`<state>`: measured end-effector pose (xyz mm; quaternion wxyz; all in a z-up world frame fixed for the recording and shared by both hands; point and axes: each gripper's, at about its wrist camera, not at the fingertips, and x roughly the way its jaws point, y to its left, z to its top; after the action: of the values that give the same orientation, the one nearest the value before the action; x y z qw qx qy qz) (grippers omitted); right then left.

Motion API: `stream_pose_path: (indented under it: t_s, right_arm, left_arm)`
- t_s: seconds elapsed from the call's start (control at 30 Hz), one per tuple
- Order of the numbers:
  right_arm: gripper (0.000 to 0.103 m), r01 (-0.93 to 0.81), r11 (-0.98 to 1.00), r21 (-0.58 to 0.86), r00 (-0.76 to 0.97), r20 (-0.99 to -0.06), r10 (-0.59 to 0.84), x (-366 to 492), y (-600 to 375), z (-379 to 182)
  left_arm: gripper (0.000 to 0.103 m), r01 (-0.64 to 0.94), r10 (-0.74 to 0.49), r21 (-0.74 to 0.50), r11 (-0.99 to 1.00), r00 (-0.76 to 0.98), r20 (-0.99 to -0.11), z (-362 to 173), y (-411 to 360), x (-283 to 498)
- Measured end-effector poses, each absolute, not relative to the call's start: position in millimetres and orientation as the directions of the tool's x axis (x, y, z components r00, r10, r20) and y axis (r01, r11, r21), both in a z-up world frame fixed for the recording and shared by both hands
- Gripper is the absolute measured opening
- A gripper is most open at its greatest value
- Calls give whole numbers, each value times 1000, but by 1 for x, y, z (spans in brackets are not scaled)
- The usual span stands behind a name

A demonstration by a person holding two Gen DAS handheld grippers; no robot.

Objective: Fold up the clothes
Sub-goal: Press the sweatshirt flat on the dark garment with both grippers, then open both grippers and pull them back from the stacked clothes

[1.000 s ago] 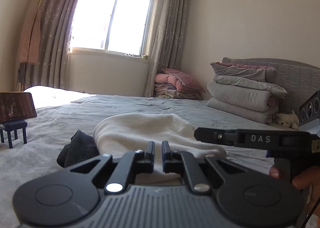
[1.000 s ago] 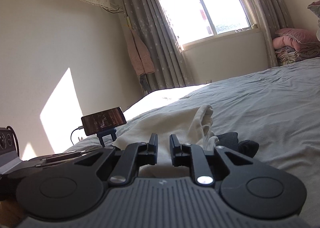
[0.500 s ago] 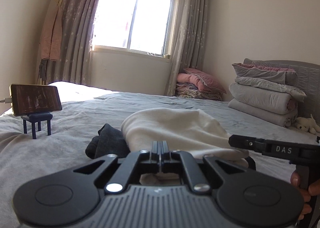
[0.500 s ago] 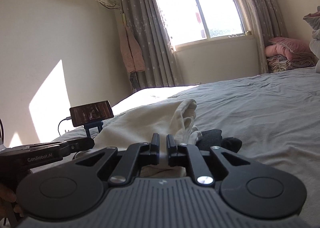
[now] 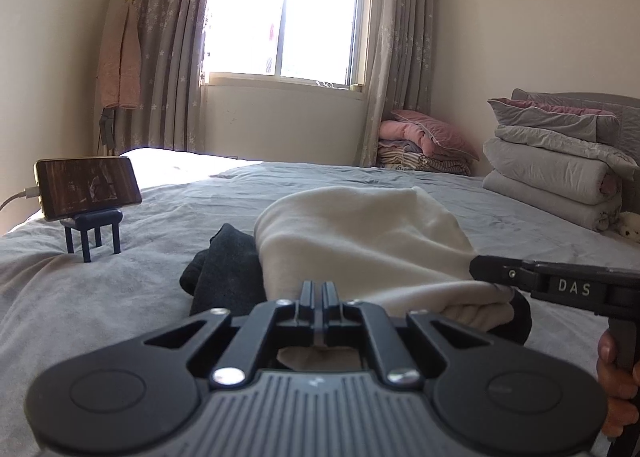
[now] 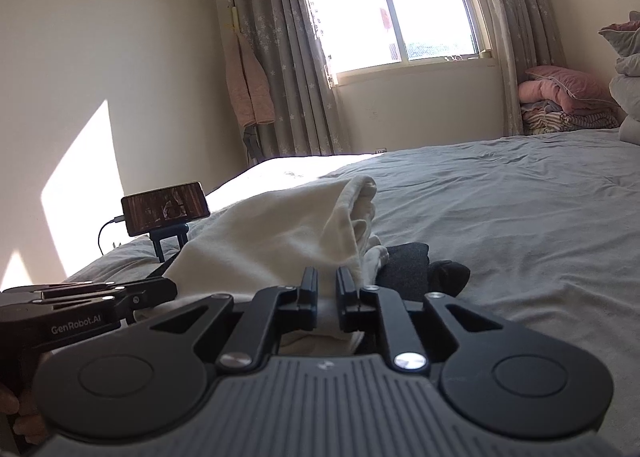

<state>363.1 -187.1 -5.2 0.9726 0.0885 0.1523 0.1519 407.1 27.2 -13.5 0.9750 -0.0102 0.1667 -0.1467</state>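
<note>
A cream garment (image 5: 360,241) lies bunched on the grey bed, over a dark grey garment (image 5: 224,269). My left gripper (image 5: 319,289) is shut, its fingers pressed together at the cream garment's near edge; whether cloth is pinched is hidden. My right gripper (image 6: 327,277) has its jaws close together with the cream garment (image 6: 280,245) between them; it also shows in the left wrist view (image 5: 496,273) at the garment's right corner. The dark garment (image 6: 416,265) lies to the right. The left gripper shows in the right wrist view (image 6: 160,293).
A phone (image 5: 88,187) on a small blue stand (image 5: 94,233) stands on the bed at the left. Folded quilts (image 5: 556,169) are stacked at the right by the headboard. Pink bedding (image 5: 424,145) lies under the window.
My left gripper's fingers have closed together at the cream garment's near edge. The right gripper's jaws have narrowed onto the cloth. Both views have swung toward the phone side.
</note>
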Motion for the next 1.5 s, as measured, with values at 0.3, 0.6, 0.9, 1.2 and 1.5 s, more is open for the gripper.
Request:
stream_pose_path:
  t_s: [0.3,0.6,0.9,1.2,1.5]
  right_arm:
    - [48,-248,948,197,887,-347,304,327,-182,15]
    - [48,-235,956,175,874,-392,286,261,-186,44]
    - [48,-235,960,153,878,-389,278,200,-190,76]
    - [51,-234,962,136,884,-381,270,153,-192,96]
    - [59,-241,962,125,880,-390,271,113,-193,106]
  left_arm:
    - [32,225,-190,11,974,847,-497,3,3,361]
    - [43,165,-141,-11,986,806,-574,41,-8,283]
    - [48,145,-112,7,989,798,-591,78,-17,218]
    - [58,125,-89,17,992,786,-612,94,-21,170]
    - [79,97,-50,41,994,783,-620,104,-23,126]
